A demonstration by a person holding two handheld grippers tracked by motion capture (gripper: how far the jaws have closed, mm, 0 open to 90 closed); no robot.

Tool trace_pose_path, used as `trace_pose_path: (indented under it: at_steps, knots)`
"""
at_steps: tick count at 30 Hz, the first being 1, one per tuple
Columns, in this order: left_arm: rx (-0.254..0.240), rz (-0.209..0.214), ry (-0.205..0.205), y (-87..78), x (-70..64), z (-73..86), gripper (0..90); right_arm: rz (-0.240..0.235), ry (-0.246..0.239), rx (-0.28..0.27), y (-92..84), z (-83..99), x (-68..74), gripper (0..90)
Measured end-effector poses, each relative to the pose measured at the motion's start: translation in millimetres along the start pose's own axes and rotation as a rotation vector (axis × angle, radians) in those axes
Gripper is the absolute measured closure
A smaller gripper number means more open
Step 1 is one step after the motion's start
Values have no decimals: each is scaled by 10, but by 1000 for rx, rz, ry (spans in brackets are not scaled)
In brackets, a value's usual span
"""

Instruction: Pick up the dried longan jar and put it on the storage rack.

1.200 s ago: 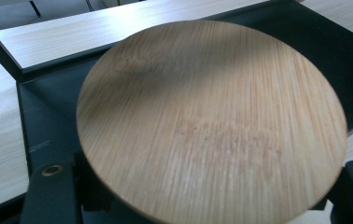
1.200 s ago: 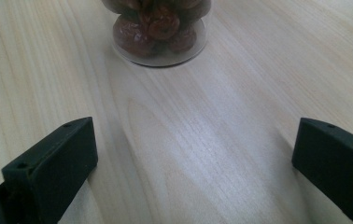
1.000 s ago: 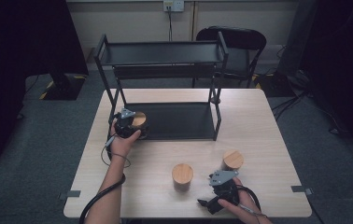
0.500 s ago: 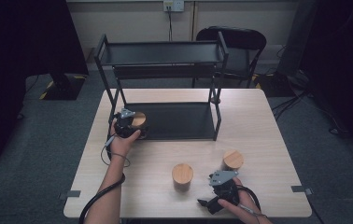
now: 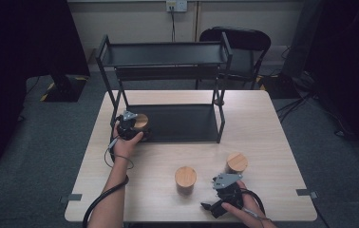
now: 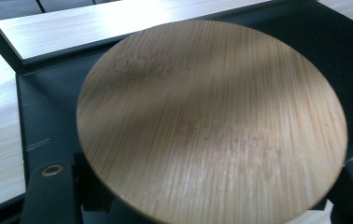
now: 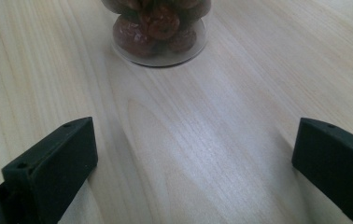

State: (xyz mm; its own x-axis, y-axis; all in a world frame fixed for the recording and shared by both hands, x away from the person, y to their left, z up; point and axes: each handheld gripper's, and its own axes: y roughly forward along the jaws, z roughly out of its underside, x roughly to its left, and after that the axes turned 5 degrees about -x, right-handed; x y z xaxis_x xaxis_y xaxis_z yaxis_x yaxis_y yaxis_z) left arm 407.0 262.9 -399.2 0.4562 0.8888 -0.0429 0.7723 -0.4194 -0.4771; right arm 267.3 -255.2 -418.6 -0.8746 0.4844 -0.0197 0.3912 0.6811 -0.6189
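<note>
L gripper (image 5: 129,124) has its jaws clamped on a round clear jar w/ bamboo lid (image 5: 141,121), holding it at the front-left corner of the bottom tray of the black two-tier metal rack (image 5: 168,54); can't tell if the jar is resting on the tray yet. Left gripper view: lid (image 6: 212,123) sits btwn the jaws over the dark tray. R gripper (image 5: 223,190) rests low on the light wood desk (image 5: 263,118), jaws wide, nothing in them. Two more bamboo-lidded jars on the desk: middle one (image 5: 185,178) and right one (image 5: 237,163), one w/ dark dried fruit (image 7: 158,25) just ahead of R jaws. Progress, my guess: first jar about placed, approx. two left to shelve.
</note>
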Motion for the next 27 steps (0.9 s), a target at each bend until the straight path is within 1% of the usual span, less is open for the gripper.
trace_pose_path:
  at_steps: [3, 5, 12, 20, 27]
  knots:
    - [-1, 0, -1, 10, 0, 1, 258, 0, 0, 0, 0, 0, -1, 0]
    - [3, -6, 9, 23, -15, -8, 258, 0, 0, 0, 0, 0, 0, 0]
    - [3, -21, 25, 55, -39, -2, 258, 0, 0, 0, 0, 0, 0, 0]
    - [-3, -37, 18, 96, -52, -5, 258, 0, 0, 0, 0, 0, 0, 0]
    - [-7, -46, 29, 127, -55, -8, 258, 0, -1, 0, 0, 0, 0, 0]
